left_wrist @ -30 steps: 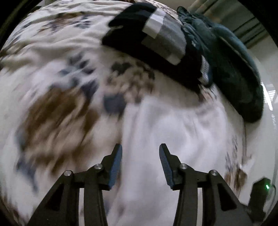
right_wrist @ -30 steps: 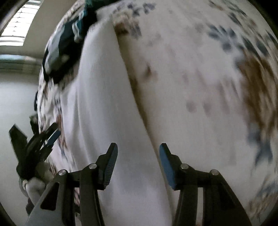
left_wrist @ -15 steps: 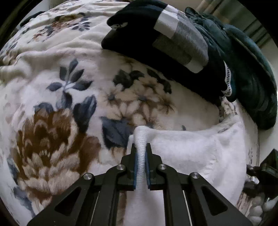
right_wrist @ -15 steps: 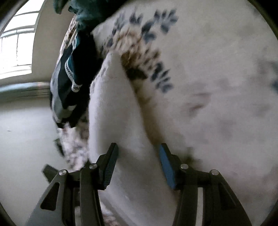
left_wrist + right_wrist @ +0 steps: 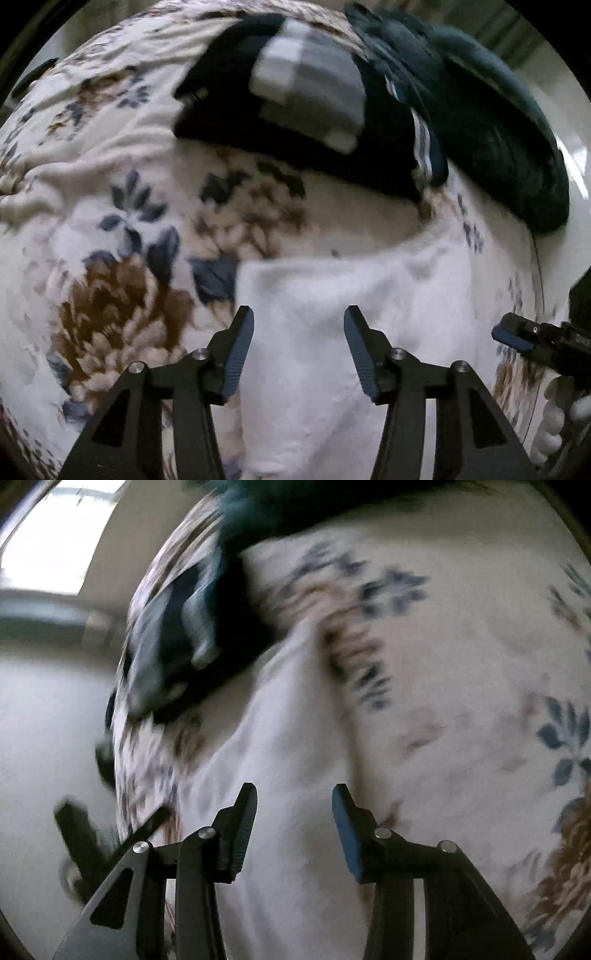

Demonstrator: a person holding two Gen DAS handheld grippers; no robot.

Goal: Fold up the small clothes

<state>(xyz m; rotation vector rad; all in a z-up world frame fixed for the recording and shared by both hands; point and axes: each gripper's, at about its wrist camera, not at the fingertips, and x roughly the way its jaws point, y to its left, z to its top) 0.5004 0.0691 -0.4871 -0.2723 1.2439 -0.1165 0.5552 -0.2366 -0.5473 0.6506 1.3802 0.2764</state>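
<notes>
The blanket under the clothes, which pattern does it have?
The blanket is cream with brown and blue flowers, clearest in the left wrist view.

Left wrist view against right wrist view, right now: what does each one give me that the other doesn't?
Left wrist only: the whole black garment with grey and white blocks, the full dark green garment behind it, and the right tongs entering at the right edge.

Right wrist only: a bright window and a pale wall beyond the bed's edge.

Both: the white garment lying flat on the floral blanket, with each view's own tongs, the left tongs included, open above it and gripping nothing.
</notes>
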